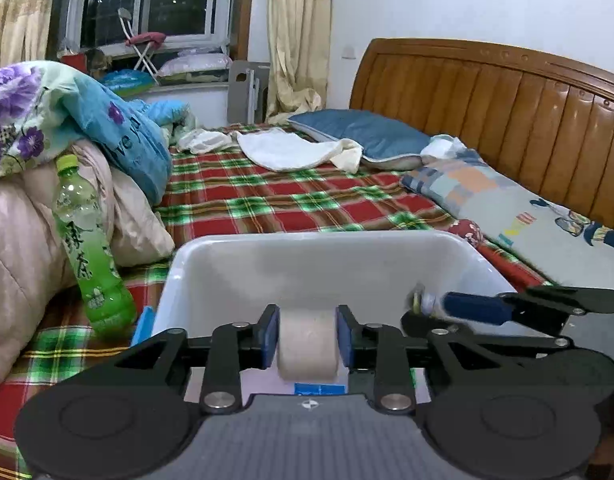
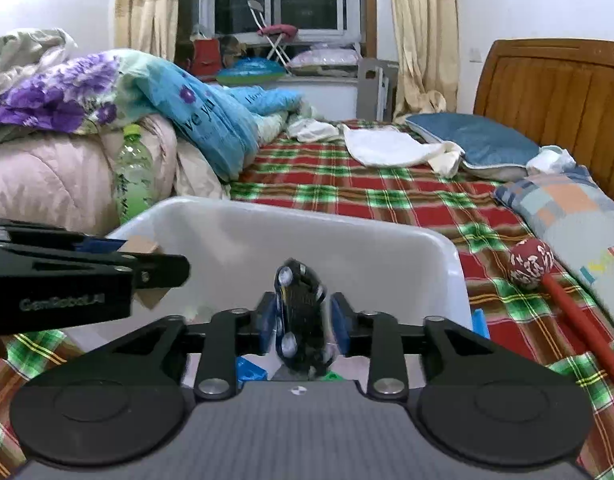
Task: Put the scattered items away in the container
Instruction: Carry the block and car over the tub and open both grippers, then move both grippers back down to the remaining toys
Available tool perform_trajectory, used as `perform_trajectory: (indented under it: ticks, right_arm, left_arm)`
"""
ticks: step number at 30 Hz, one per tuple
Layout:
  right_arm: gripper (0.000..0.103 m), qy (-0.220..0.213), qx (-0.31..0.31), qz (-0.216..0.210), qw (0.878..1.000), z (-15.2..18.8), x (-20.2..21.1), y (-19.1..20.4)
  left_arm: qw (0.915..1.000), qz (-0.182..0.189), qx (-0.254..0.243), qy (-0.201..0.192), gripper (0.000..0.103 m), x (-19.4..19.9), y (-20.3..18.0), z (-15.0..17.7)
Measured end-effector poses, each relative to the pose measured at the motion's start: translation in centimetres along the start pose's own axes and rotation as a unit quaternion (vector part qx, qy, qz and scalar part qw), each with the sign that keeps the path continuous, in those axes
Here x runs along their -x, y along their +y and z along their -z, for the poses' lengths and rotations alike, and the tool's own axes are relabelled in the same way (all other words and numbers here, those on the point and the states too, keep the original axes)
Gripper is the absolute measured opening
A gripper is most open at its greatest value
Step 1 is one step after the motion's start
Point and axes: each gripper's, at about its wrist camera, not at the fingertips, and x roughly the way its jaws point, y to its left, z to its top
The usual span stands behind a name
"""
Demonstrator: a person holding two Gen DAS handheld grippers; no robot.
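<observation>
Grippers (image 1: 307,338) (image 2: 303,320) loaded above bin rim (image 1: 319,236).

The bin's (image 1: 211,264) floor is hidden behind both grippers, the toy car (image 2: 301,312) is motion-blurred, and the red stick (image 2: 587,332) runs off the right-wrist view's edge.

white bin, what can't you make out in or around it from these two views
- Bin floor: hidden by both grippers' bodies in both views.
- Toy car in the right gripper: motion-blurred.
- Beige roll in the left gripper: lower end hidden.
- Blue pieces below: mostly covered.
- Green bottle: base hidden by the bin in the right wrist view.
</observation>
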Motion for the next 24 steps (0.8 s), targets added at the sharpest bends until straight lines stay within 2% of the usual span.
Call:
perform_trajectory:
  ticks: [2,4,15,22,24]
  right_arm:
    - [0.055,-0.006,0.01,0.005,1.0,0.0,0.1,0.2]
    - [0.057,-0.005,0.012,0.008,1.0,-0.1,0.2,0.3]
    - [0.057,-0.027,0.021,0.004,0.999,-0.4,3.6,1.2]
    - [0.058,-0.032,0.017,-0.003,0.999,0.8,6.9,1.9]
    - [0.061,-0.03,0.017,-0.002,0.999,1.4,7.6,2.1]
  left_arm:
    - [1.0,-0.005,0.006,-0.002,0.052,0.2,0.2,-0.2]
    - [0.9999,-0.01,0.013,-0.003,0.056,0.4,0.4,-0.4]
    - [0.9994,-0.009,0.025,-0.02,0.056,4.4,0.8,0.3]
    - [0.9998,-0.012,0.002,-0.016,0.058,7.7,0.1,2.9]
    - [0.9999,-0.011,-0.001,-0.012,0.058,8.6,-0.1,4.0]
